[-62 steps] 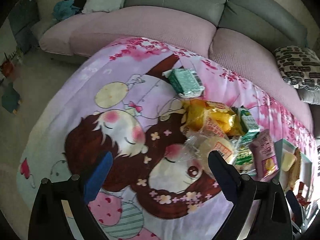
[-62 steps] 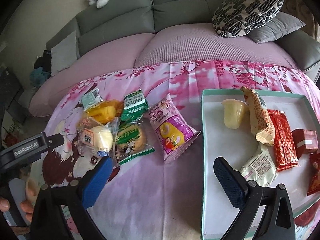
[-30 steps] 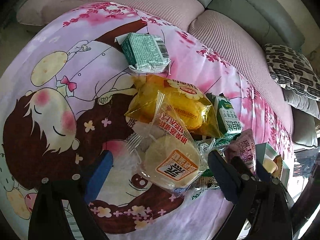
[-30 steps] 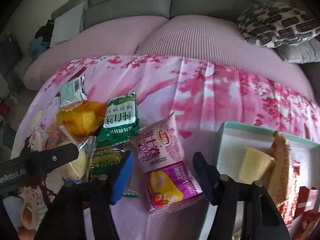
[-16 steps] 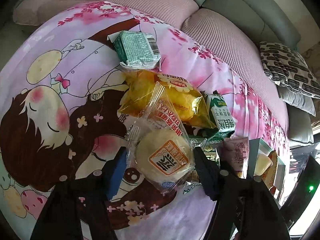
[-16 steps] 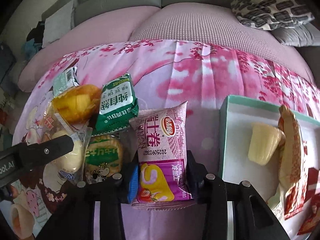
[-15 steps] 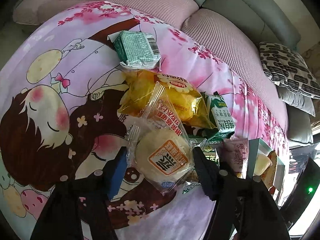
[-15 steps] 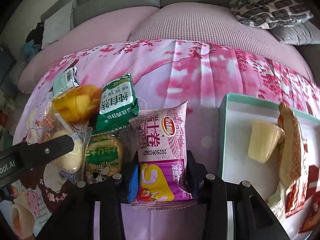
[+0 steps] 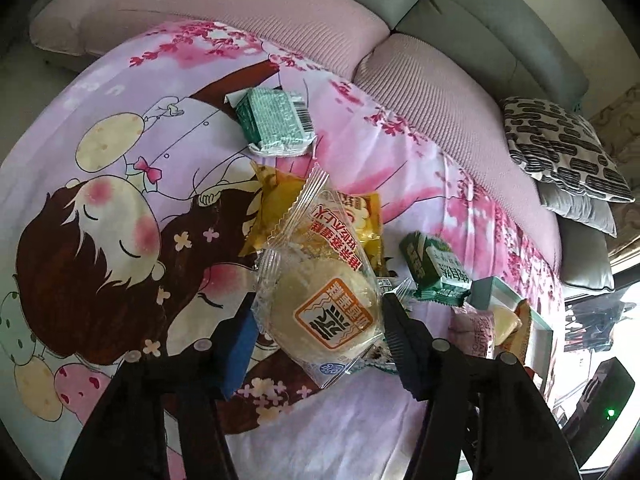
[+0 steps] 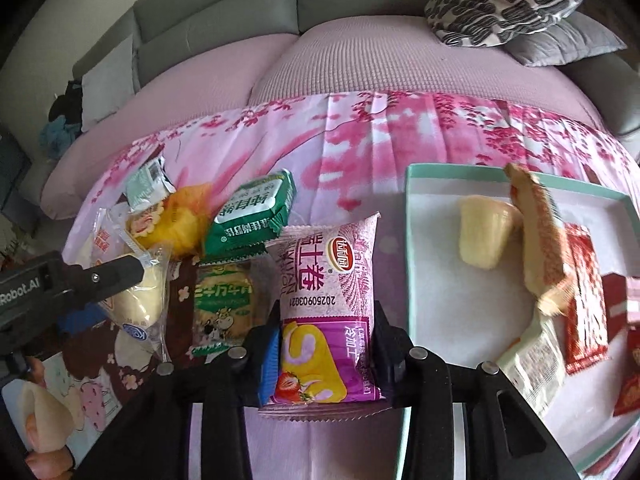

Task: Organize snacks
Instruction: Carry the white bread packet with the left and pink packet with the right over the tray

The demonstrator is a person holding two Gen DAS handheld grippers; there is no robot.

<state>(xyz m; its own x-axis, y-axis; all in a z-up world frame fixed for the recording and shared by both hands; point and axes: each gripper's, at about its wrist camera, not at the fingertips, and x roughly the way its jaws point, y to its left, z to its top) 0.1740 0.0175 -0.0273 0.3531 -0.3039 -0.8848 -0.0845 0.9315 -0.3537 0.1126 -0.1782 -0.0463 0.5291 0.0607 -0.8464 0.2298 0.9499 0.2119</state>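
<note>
My left gripper (image 9: 318, 330) is shut on a clear packet with a pale round bun (image 9: 320, 304) and holds it lifted off the pink cartoon cloth (image 9: 120, 208). My right gripper (image 10: 326, 354) is shut on a purple swiss roll packet (image 10: 326, 300), raised a little. The left gripper with the bun (image 10: 136, 296) also shows at the left of the right wrist view. Left on the cloth are a yellow packet (image 9: 276, 204), a green-and-white packet (image 10: 250, 210), a green cow-print packet (image 10: 224, 304) and a pale green packet (image 9: 272, 120).
A teal-rimmed white tray (image 10: 436, 280) at the right holds a jelly cup (image 10: 482, 232), an orange wafer packet (image 10: 540, 240), red packets (image 10: 586, 304) and a white packet (image 10: 532, 360). A grey and pink sofa (image 10: 360, 56) with a patterned cushion (image 10: 504, 0) lies behind.
Both grippers closed on their packets and lifted them: the left on the bun, the right on the swiss roll. The yellow packet under the bun is now more uncovered.
</note>
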